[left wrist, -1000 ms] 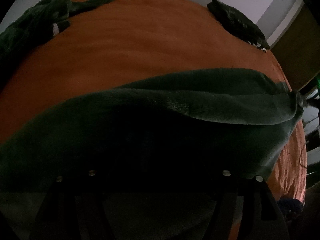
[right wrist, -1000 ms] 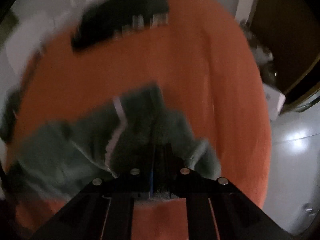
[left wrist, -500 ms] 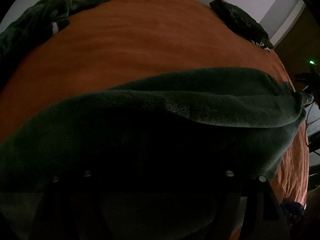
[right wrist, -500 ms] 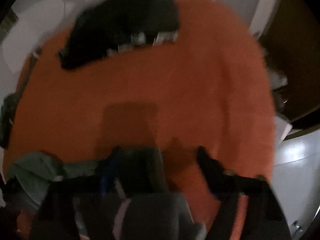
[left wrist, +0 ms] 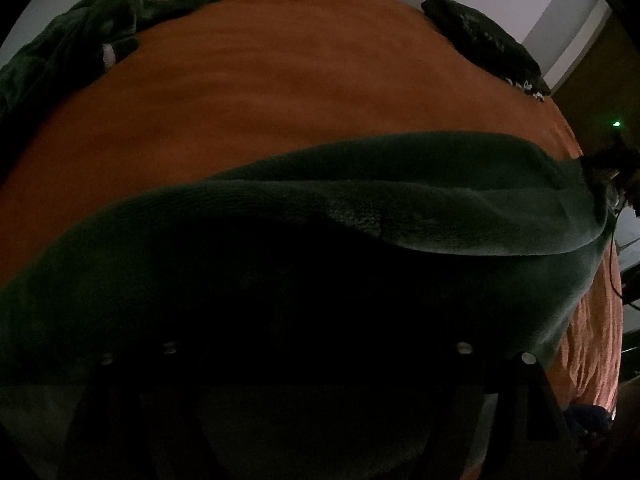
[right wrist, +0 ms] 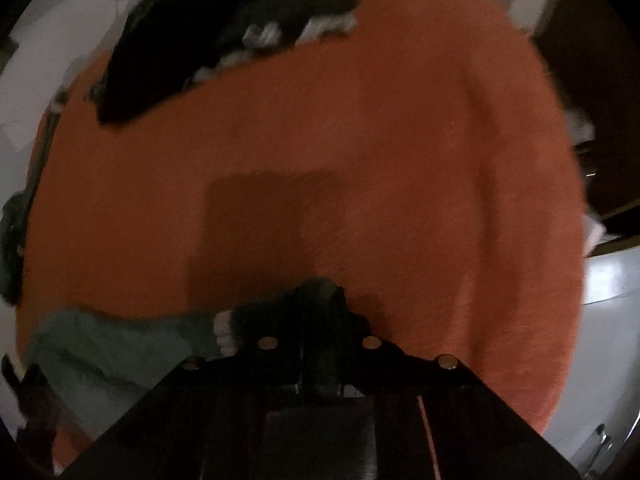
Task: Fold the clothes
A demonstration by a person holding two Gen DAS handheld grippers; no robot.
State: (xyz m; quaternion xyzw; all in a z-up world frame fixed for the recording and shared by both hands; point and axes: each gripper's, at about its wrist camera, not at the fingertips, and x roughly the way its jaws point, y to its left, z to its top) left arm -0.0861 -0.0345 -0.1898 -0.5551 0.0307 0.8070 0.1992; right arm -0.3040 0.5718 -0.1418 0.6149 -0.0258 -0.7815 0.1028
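- The left tool (left wrist: 316,364) sits low over the green fleece garment (left wrist: 360,216); its jaws are easing wider, dark cloth lying between them. Whether the pads press it, I cannot tell.
- The garment lies across the near part of the orange bed (left wrist: 280,92).
- The right tool (right wrist: 320,320) is clamping a fleece cuff (right wrist: 316,292). Before folding, I would draw it taut and level.
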